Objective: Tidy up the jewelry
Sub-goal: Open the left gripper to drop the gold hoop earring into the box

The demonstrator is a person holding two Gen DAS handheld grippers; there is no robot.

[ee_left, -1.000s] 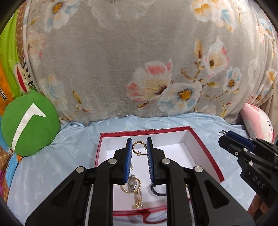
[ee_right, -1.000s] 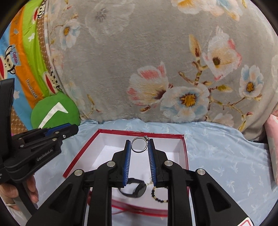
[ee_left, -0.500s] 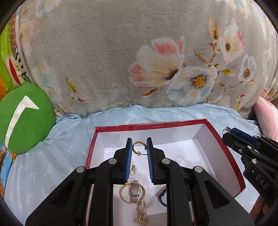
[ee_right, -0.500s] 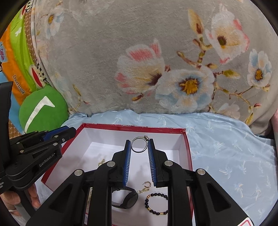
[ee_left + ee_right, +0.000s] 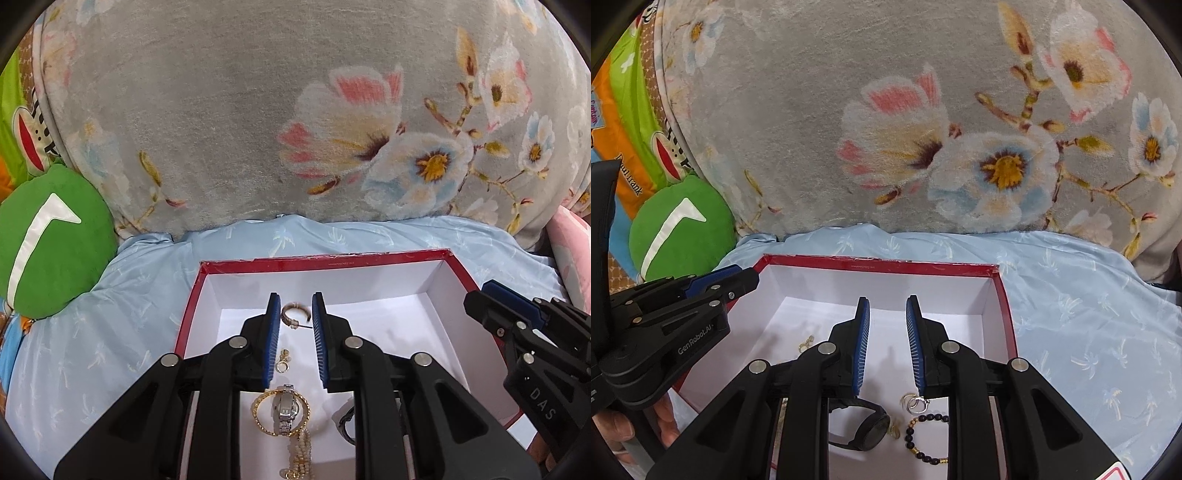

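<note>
A red box with a white inside lies on the blue sheet; it also shows in the right wrist view. My left gripper stands over the box with a gold hoop earring between its blue pads; whether the pads grip it I cannot tell. My right gripper is open and empty above the box. Under it lie a silver ring, a black bead bracelet and a black watch. A gold bangle with a silver watch, small gold earrings and a pearl strand lie below the left gripper.
A grey flowered cushion rises behind the box. A green round pillow sits at the left, a pink pillow at the right. The right gripper's body shows by the box's right wall.
Both grippers moved forward and down over the box. The right gripper opened and the silver ring it held now lies in the box. The left jaws stand wider around the earring.
</note>
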